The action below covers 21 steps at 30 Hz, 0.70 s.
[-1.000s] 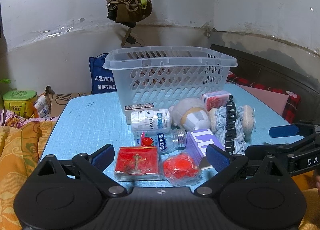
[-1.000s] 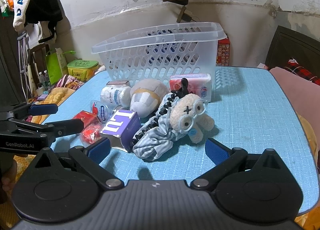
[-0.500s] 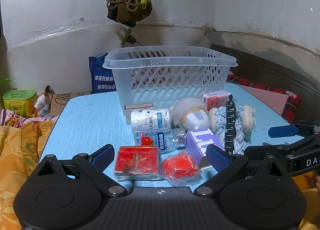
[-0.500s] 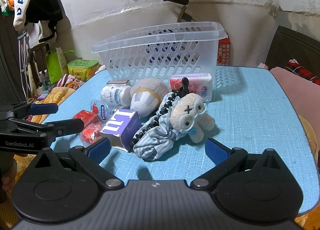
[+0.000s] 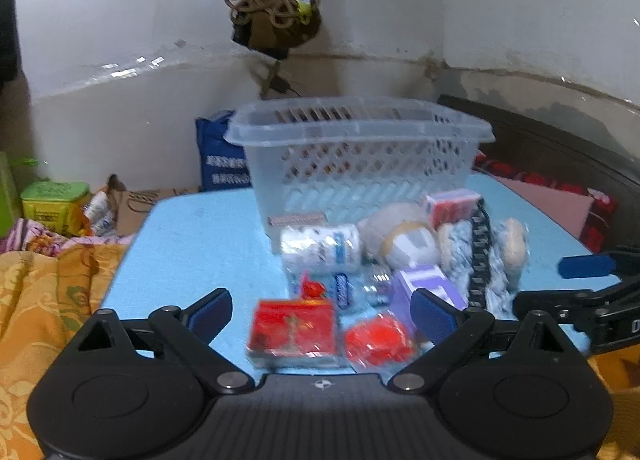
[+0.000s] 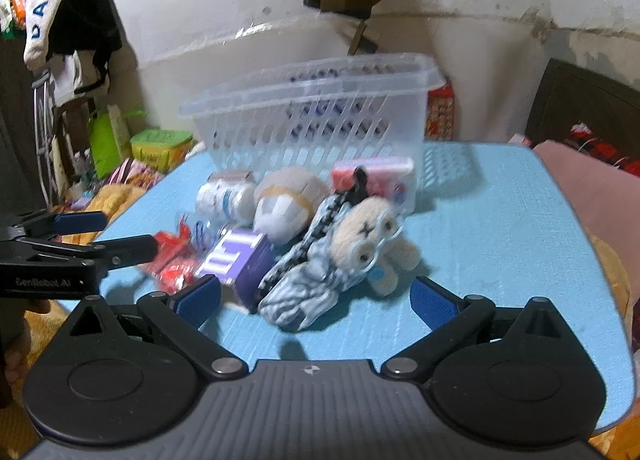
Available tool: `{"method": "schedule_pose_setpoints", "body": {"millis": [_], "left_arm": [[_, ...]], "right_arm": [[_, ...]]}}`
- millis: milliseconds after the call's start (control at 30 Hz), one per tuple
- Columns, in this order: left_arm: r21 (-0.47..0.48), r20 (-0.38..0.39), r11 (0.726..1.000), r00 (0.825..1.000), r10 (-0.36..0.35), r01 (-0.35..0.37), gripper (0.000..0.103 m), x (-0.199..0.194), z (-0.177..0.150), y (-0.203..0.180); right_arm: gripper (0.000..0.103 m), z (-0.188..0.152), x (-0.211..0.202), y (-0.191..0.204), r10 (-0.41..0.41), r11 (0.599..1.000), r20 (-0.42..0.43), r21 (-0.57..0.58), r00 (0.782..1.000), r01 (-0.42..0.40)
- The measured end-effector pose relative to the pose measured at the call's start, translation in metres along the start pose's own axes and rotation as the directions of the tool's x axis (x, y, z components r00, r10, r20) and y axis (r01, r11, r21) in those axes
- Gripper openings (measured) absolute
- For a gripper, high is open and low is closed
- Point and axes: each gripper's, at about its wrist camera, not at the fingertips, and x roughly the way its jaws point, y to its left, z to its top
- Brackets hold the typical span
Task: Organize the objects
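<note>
Left gripper spread wide and empty, nearest the red packet lying dead ahead on the worktop; right gripper likewise agape, facing the plush toy, basket beyond.

Left gripper held low at the near edge, level, pointing far — jaws spread wide, blue pads well apart, nothing between. Right gripper likewise low and near, level, jaws wide, gripping nothing — a little to the right of the left.
</note>
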Motion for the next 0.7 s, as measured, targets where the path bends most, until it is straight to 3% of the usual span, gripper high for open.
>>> {"method": "schedule_pose_setpoints", "body": {"millis": [167,333,400,467,533,700], "left_arm": [[0.006,0.068,1.0,0.998,0.013,-0.013,0.095,-0.012,0.033,0.015],[-0.03,0.132,0.997,0.988,0.076,-0.072,0.09,-0.001,0.097,0.041],[-0.029,0.104,0.995,0.99,0.1,-0.097,0.087,0.022,0.125,0.049],[-0.064,0.039,0.994,0.995,0.09,-0.088,0.076,0.051,0.143,0.058],[-0.092,-0.049,0.994,0.997,0.062,-0.066,0.055,0.079,0.15,0.064],[-0.084,-0.112,0.992,0.99,0.088,-0.098,0.04,0.108,0.153,0.066]], "right_arm": [[0.103,0.003,-0.002,-0.012,0.037,0.997,0.044,0.065,0.998,-0.04],[0.103,0.004,0.007,-0.011,0.016,0.998,0.046,0.067,0.999,-0.019],[0.103,0.004,0.007,-0.011,0.0,0.998,0.068,0.057,0.998,-0.004],[0.103,0.003,0.005,-0.01,-0.013,0.999,0.086,0.047,0.996,0.009],[0.103,0.004,0.004,-0.012,-0.018,0.998,0.094,0.054,0.995,0.013],[0.103,0.003,0.008,-0.018,-0.016,0.997,0.089,0.078,0.996,0.009]]}}
